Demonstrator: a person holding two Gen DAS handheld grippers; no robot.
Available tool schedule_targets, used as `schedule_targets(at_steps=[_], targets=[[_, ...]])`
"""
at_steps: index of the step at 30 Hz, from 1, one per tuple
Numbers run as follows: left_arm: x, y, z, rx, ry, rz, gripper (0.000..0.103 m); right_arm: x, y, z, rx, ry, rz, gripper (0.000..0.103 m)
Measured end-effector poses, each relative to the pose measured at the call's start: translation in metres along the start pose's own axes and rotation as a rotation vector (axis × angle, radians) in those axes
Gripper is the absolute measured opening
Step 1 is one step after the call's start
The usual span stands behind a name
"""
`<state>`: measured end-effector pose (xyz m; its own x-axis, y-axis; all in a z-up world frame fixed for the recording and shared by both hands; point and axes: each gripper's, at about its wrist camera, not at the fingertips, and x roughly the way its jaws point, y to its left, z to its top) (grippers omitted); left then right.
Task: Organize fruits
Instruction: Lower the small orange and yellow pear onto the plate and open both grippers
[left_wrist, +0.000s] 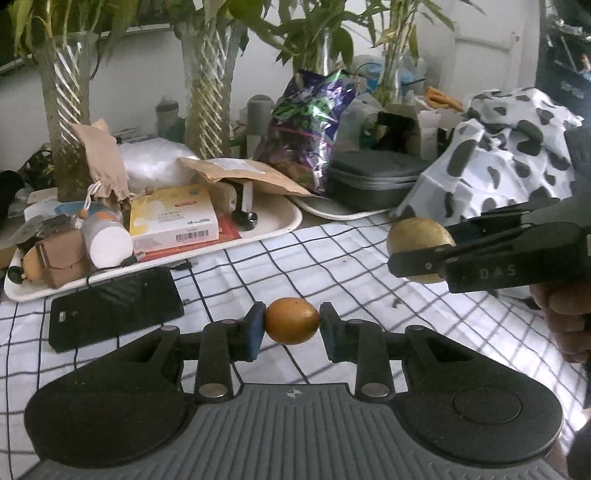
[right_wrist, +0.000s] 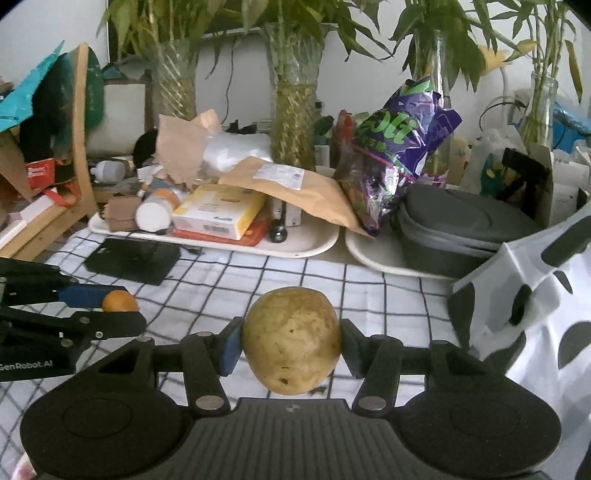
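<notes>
My left gripper (left_wrist: 291, 325) is shut on a small orange fruit (left_wrist: 291, 320), held above the checked tablecloth (left_wrist: 325, 258). My right gripper (right_wrist: 291, 345) is shut on a larger yellow-brown pear-like fruit (right_wrist: 291, 339), also held above the cloth. In the left wrist view the right gripper (left_wrist: 417, 251) comes in from the right with its yellow-brown fruit (left_wrist: 419, 230). In the right wrist view the left gripper (right_wrist: 122, 306) comes in from the left with the orange fruit (right_wrist: 119, 301).
A white tray (right_wrist: 310, 247) full of boxes, a bottle and a brown envelope stands behind. A black flat device (left_wrist: 114, 308) lies on the cloth. A grey case (right_wrist: 454, 229), a purple snack bag (right_wrist: 395, 147), a spotted white bag (left_wrist: 509, 147) and glass vases with plants (right_wrist: 291, 110) stand behind.
</notes>
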<state>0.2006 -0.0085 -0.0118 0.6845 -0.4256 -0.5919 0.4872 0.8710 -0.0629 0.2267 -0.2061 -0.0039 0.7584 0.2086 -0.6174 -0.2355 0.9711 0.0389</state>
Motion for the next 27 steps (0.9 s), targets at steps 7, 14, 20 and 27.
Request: schedule_targets(at_steps=[7, 14, 20, 27], targets=[[-0.027, -0.006, -0.016, -0.033, -0.004, -0.027, 0.031, -0.029, 0.006, -0.015, 0.020, 0.016, 0.034, 0.056], [-0.054, -0.015, -0.032, -0.051, -0.004, -0.047, 0.031, -0.054, 0.013, -0.032, 0.034, 0.030, 0.065, 0.056], [-0.073, -0.027, -0.046, -0.042, 0.019, -0.053, 0.031, -0.074, 0.021, -0.042, 0.051, 0.024, 0.089, 0.056], [-0.085, -0.034, -0.062, -0.074, 0.077, -0.075, 0.031, -0.094, 0.029, -0.053, 0.064, 0.022, 0.094, 0.056]])
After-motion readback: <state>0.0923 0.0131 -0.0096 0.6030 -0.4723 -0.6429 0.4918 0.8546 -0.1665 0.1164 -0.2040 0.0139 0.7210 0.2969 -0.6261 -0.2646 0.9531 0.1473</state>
